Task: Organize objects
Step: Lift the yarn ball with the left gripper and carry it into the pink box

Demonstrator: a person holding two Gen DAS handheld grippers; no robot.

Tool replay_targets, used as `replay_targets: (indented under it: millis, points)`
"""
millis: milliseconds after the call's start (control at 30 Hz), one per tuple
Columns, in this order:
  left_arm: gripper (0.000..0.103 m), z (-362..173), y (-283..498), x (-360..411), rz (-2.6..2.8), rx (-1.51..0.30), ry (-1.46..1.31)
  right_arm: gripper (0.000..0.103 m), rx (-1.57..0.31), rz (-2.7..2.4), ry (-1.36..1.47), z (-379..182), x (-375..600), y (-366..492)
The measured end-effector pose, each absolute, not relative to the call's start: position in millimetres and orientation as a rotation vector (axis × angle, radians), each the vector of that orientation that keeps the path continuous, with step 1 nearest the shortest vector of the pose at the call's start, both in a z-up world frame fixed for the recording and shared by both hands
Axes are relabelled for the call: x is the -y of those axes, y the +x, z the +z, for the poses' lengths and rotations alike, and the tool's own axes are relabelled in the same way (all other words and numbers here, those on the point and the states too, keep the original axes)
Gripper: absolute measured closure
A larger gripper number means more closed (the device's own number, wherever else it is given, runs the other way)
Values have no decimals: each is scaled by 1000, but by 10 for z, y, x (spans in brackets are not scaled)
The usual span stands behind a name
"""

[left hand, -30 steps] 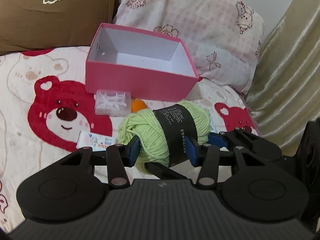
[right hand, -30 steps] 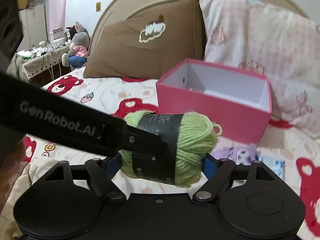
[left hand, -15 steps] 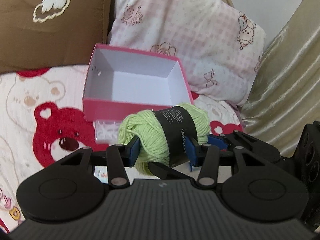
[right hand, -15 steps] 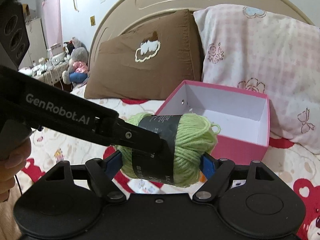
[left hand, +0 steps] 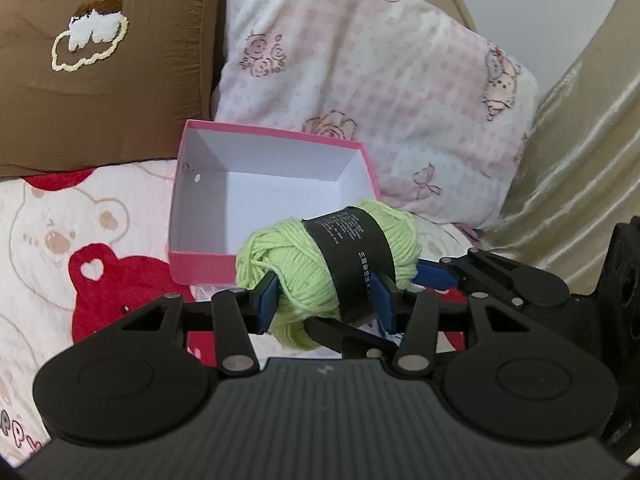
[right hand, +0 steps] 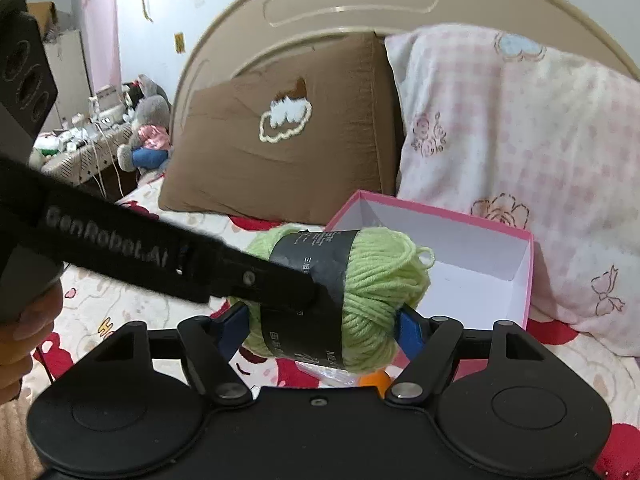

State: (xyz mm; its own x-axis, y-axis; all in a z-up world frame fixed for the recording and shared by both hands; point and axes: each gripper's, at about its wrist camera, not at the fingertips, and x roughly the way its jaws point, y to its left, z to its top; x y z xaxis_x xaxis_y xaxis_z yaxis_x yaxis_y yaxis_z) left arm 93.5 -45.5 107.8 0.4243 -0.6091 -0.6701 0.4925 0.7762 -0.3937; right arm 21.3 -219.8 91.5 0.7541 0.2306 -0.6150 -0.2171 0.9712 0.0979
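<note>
A light green yarn ball [left hand: 296, 264] with a black paper band hangs in the air, held from two sides. My left gripper [left hand: 324, 302] is shut on it, blue pads pressing its lower half. My right gripper [right hand: 324, 328] grips the yarn ball [right hand: 380, 288] across its ends, and its jaws are closing on it. The left gripper's black arm [right hand: 160, 256] crosses the right wrist view from the left. Just beyond the yarn stands an open pink box [left hand: 200, 268] with a white, bare inside, also seen as the pink box [right hand: 440, 210] to the right.
A brown pillow [left hand: 100, 80] and a pink checked pillow [left hand: 380, 92] lean behind the box. Beige fabric [left hand: 580, 160] rises at the right. An orange ball [right hand: 374, 382] and clear plastic lie under the yarn. A person's hand [right hand: 24, 328] holds the left gripper. A cluttered side table [right hand: 92, 140] stands far left.
Both grippers have risen with the yarn ball and moved toward the pink box. The small items on the bedspread have slipped out of sight behind the yarn and grippers.
</note>
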Motion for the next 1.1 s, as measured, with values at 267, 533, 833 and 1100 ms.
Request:
replay_targets:
  millis: [267, 533, 833, 1100]
  points:
    - [56, 1026, 1486, 464, -686, -902, -166, 28, -690, 250, 5, 935, 2178, 737]
    - [56, 800, 1952, 695, -677, -882, -162, 28, -676, 227, 86, 711, 2430, 1231]
    - [56, 341, 2318, 861, -669, -917, -204, 30, -694, 227, 140, 272, 2656, 1540]
    - [56, 93, 2687, 1171, -646, -917, -169, 30, -765, 238, 204, 22, 2936, 1967]
